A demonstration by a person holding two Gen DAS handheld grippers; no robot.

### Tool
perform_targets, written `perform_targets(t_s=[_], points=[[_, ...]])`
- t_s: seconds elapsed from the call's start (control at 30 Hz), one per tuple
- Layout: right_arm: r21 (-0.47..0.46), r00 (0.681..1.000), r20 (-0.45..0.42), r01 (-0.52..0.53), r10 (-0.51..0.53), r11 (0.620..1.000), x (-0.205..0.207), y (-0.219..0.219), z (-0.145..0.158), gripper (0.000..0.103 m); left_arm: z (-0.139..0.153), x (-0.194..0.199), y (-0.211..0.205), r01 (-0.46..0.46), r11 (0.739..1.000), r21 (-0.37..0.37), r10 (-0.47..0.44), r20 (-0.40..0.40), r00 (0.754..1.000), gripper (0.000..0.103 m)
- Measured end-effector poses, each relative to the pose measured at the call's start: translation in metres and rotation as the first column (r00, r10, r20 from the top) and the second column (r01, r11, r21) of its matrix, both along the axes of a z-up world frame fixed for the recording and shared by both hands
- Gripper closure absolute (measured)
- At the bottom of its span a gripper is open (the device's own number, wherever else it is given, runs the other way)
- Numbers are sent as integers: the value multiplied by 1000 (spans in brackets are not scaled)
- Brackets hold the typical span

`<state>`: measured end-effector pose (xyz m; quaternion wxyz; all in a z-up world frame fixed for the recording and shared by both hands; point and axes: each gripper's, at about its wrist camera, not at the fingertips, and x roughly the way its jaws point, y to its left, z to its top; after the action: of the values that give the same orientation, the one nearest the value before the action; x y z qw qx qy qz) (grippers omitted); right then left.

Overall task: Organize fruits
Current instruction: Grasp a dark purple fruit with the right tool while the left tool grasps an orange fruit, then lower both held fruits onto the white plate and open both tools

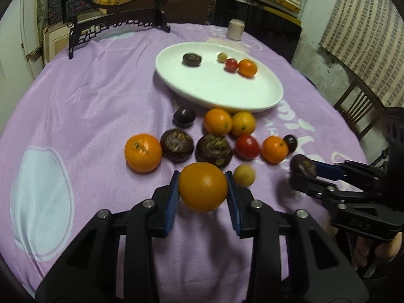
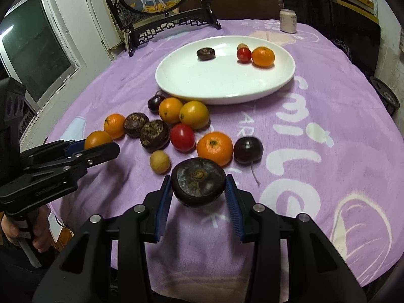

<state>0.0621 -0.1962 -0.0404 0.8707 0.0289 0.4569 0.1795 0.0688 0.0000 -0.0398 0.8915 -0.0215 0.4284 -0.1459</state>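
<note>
While my left gripper clamps an orange and my right gripper clamps a dark chestnut, both just above the purple surface, I should carry them level to the white plate, clearing the loose fruit.

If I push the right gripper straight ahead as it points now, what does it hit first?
Probably the loose orange on the cloth, just beyond the dark brown fruit clamped in the right gripper. The dark plum sits just beside it. Depth is uncertain, so it might pass above them.
</note>
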Motion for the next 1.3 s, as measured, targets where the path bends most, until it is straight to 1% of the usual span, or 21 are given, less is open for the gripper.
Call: perform_targets(t_s=[0.1,0.27,0.3,0.4,0.5,0.57,0.6,0.63,0.73,0.83,0.93,0.97,1.0,1.03,1.07,1.1,1.13,1.2,1.23,1.27,1.3], points=[[5,1000,13,2,-2,1000,7,-1,5,61,5,10,-1,23,1000,-21,-23,-5,1000,68],[-12,999,42,-3,3,1000,32,-3,18,61,22,57,-3,33,999,-28,-33,-10,999,68],[-18,999,52,0,1,1000,43,-4,22,61,25,67,-4,34,999,-18,-34,-7,999,68],[-24,998,58,8,-6,1000,82,-6,29,61,33,118,-12,12,1000,24,-12,-19,1000,68],[-24,999,34,-10,11,1000,130,1,29,61,26,181,-20,-27,998,60,32,-75,997,68],[-54,999,27,-35,37,998,158,11,26,61,19,212,-24,-49,996,74,56,-105,993,68],[-88,998,11,-56,58,995,176,18,21,61,16,224,-26,-57,995,79,66,-115,991,68],[-98,998,-1,-64,64,993,185,22,17,61,12,237,-28,-65,995,81,75,-131,989,68],[-89,997,-37,-69,66,994,210,23,3,61,4,253,-34,-56,996,67,66,-152,986,67],[-90,997,-54,-63,59,994,224,22,-6,61,0,262,-37,-44,997,69,54,-157,986,67],[-98,998,-48,-55,51,994,229,23,-8,60,-4,267,-39,-42,996,79,55,-161,985,66],[-100,998,-40,-53,49,994,229,23,-7,56,-3,268,-38,-46,996,80,59,-158,986,63],[-104,999,-30,-48,45,993,227,22,-4,46,-1,266,-37,-49,996,76,60,-150,987,59],[-109,999,-17,-42,40,993,223,21,0,44,5,261,-35,-54,996,66,62,-130,989,48],[-115,999,-1,-39,40,993,218,21,5,44,14,253,-31,-61,997,55,66,-105,992,43],[-125,999,21,-43,46,991,209,20,13,44,20,247,-30,-62,997,49,67,-90,994,41],[-135,998,37,-44,49,990,202,19,19,44,32,234,-25,-64,997,33,66,-61,996,38],[-151,997,67,-23,34,988,181,13,32,44,46,211,-17,-65,998,13,65,-28,997,34],[-148,996,83,-10,22,989,169,9,38,43,54,191,-12,-65,998,12,65,4,998,27],[-138,995,101,0,14,990,155,5,42,40,59,174,-9,-70,997,19,69,31,997,18],[-120,992,125,11,4,993,134,0,47,35,61,152,-5,-76,997,29,74,60,995,16]])
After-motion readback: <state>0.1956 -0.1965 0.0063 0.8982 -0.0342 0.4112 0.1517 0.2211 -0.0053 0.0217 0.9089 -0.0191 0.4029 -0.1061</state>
